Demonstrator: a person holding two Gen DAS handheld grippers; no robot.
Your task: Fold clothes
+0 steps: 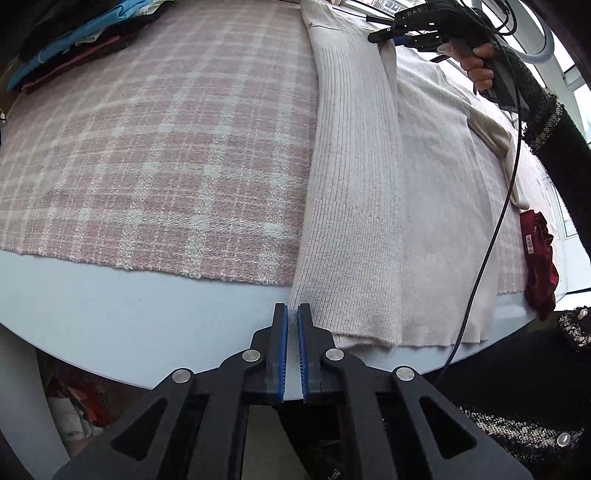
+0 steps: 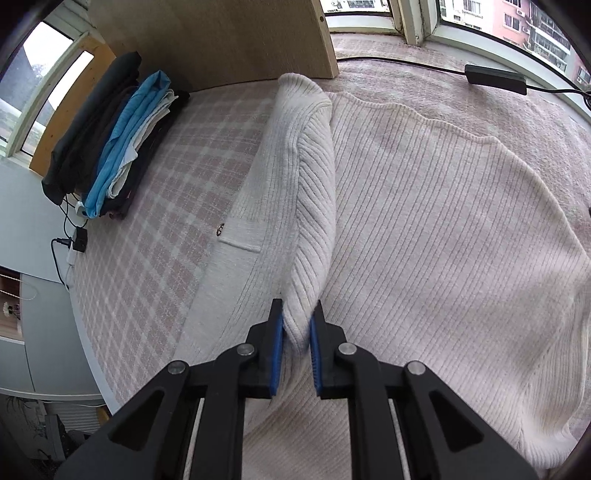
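A: From the left wrist view, our left gripper (image 1: 292, 314) has its jaws nearly together on the near hem corner of the cream sweater (image 1: 354, 184), where the knit hangs over the white table edge (image 1: 110, 314). A thin bit of fabric sits between the blue pads, so we read it as pinching the hem. Far up the garment, our right gripper (image 1: 384, 35) sits at the top end in a hand (image 1: 476, 62).

B: And the sweater lies lengthwise on the pink plaid cloth (image 1: 147, 147), with one side panel already turned inward.

A: From the right wrist view, our right gripper (image 2: 297, 321) is clamped on a thick ridge of the sweater (image 2: 424, 221), the folded-over shoulder edge. The stack of folded clothes (image 2: 114, 147) is well apart, at the far left.

B: So we hold both ends of one long edge. To do this fold well, we judge both ends should lift together and keep the edge taut and straight.

A: Agreed. The left bite looks shallow, so the hem could slip if we pull hard.
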